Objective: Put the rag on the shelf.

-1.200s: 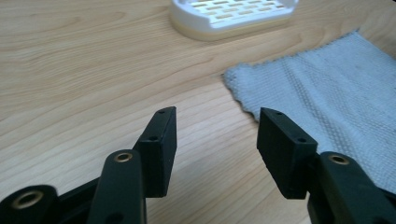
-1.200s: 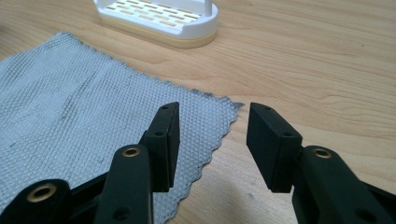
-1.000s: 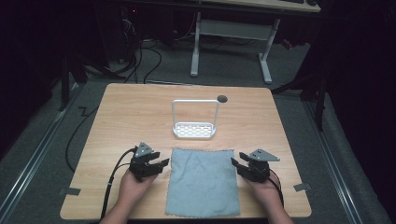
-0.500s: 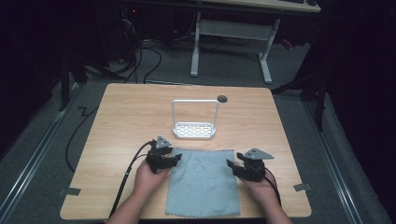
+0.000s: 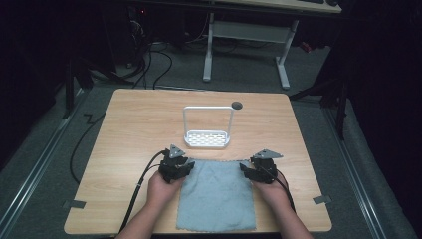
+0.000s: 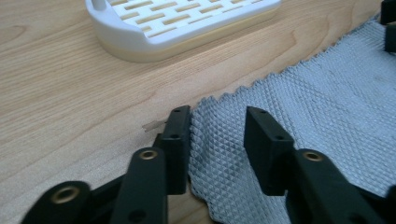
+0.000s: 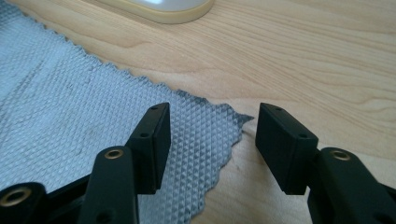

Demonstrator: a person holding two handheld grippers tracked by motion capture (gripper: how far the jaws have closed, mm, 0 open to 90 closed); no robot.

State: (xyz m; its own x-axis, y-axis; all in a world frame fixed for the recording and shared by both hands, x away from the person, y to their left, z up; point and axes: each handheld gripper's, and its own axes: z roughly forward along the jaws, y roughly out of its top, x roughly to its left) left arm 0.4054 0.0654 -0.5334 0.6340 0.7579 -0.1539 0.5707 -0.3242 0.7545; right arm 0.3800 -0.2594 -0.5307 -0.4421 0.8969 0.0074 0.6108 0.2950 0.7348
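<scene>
A light blue-grey textured cloth [image 5: 216, 196] lies flat at the front middle of the wooden table [image 5: 134, 129]. My left gripper [image 5: 177, 168] sits at the cloth's far left corner. In the left gripper view its jaws [image 6: 217, 116] have just been closing and stand apart, with the slightly rucked cloth corner [image 6: 219, 135] between them. My right gripper [image 5: 255, 172] is at the far right corner. Its jaws [image 7: 212, 112] are open and straddle that corner of the cloth [image 7: 205, 130], which lies flat on the wood.
A white slotted rack [image 5: 208, 134] with a tall wire hoop stands just beyond the cloth; its base shows close ahead [image 6: 182, 23]. A dark round hole [image 5: 237, 105] lies behind it. Tape marks sit near both front table corners. Cables trail off the left edge.
My left gripper has moved right to the cloth's far left corner and its jaws have narrowed. My right gripper has shifted slightly left onto the far right corner.
</scene>
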